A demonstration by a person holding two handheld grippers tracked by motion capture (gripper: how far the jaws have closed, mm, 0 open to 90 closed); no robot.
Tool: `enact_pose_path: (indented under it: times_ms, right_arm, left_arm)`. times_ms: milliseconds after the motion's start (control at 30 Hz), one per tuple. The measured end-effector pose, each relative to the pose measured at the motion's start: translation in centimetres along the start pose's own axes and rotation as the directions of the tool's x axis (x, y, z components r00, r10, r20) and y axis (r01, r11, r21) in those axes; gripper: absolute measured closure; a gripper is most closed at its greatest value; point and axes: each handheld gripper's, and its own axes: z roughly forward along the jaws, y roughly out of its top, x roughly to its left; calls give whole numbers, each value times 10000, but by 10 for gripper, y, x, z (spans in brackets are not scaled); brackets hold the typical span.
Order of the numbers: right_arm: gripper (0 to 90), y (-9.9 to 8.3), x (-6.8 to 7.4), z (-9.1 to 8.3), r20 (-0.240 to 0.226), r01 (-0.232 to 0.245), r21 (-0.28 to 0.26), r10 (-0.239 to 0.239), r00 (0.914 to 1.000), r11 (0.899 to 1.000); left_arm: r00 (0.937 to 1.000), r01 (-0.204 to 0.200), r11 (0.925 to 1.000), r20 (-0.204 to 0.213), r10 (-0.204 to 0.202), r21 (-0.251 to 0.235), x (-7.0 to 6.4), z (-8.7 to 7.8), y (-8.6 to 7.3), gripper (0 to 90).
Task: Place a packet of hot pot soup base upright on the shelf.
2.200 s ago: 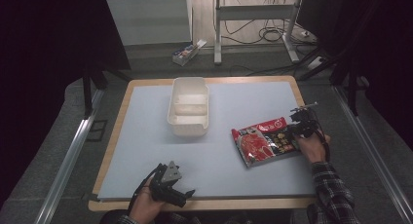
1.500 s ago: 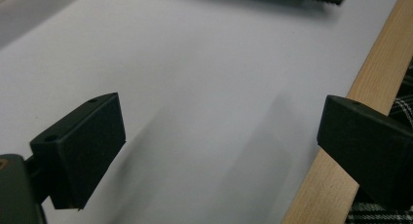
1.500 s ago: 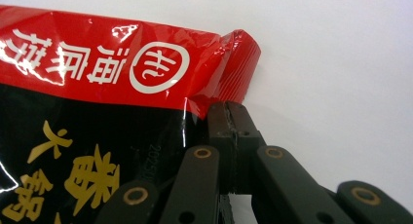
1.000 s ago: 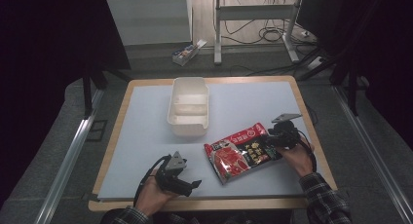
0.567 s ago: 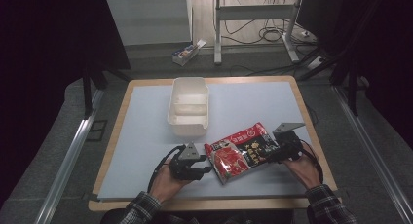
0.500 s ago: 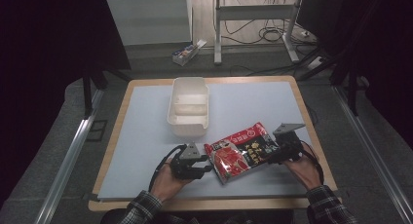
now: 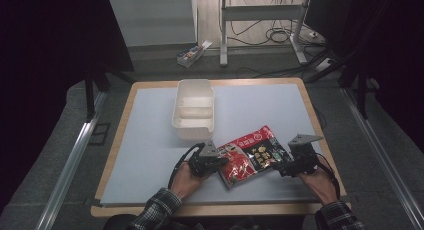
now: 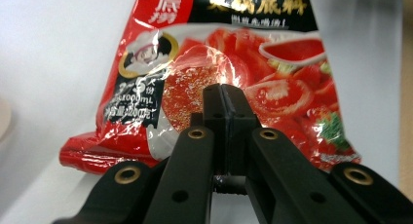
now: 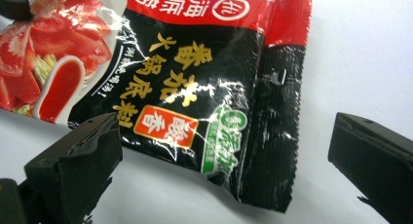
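While the left tongs (image 8: 225, 95) show pressed together over the packet (image 8: 234, 63), the right tongs (image 9: 224, 160) gape wide.

Red-black packet (image 7: 250, 154), tomato print; white tub (image 7: 194, 109); pale blue mat (image 7: 145, 130); black claws.

A: What is sitting in front of the left gripper (image 8: 225, 95)?

B: A shiny red packet (image 8: 229, 73) with tomato pictures is lying on the white table (image 8: 53, 53).

A: Are the two black jaws standing apart?

B: No, they are pressing tight together, right over the packet's near end.
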Motion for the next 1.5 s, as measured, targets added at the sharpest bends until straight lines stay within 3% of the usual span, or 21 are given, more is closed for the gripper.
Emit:
enact_pose_path:
  times_ms: [167, 900, 1033, 1067, 1167, 1333, 1433, 1500]
  right_arm:
    - [0, -3, -1, -3, 88, -8, -3, 9, 10000, 10000]
    - [0, -21, 3, -20, -212, 44, -138, -47, 9998, 9999]
    - [0, -18, 4, -21, -403, 132, -256, -142, 9991, 9996]
    - [0, -16, 6, -22, -689, 158, -433, -187, 9975, 9989]
    - [0, -14, 9, -21, -847, 428, -579, -476, 9953, 9974]
    - [0, -5, 13, -17, -952, 514, -517, -562, 9939, 9973]
    - [0, 6, 14, -10, -1102, 342, -179, -360, 9933, 9993]
    - [0, 17, 12, -5, -1353, -303, -31, 297, 9904, 9995]
  left_arm:
    - [9998, -119, 9999, -154, 120, 63, 0, 3, -5, 900]
    - [9985, 339, 9994, -418, -340, -46, -4, -1, -20, 900]
    - [9981, 502, 9987, -353, -504, -87, -3, -1, -21, 900]
    - [9980, 507, 9987, -378, -510, -104, -4, -1, -22, 900]
    - [9978, 550, 9984, -365, -553, -107, -3, -1, -22, 900]
    - [9976, 596, 9982, -347, -599, -104, -3, -1, -22, 900]
    - [9975, 575, 9983, -399, -578, -102, -4, -1, -22, 900]
    - [9974, 582, 9982, -415, -586, -110, -4, -1, -23, 900]
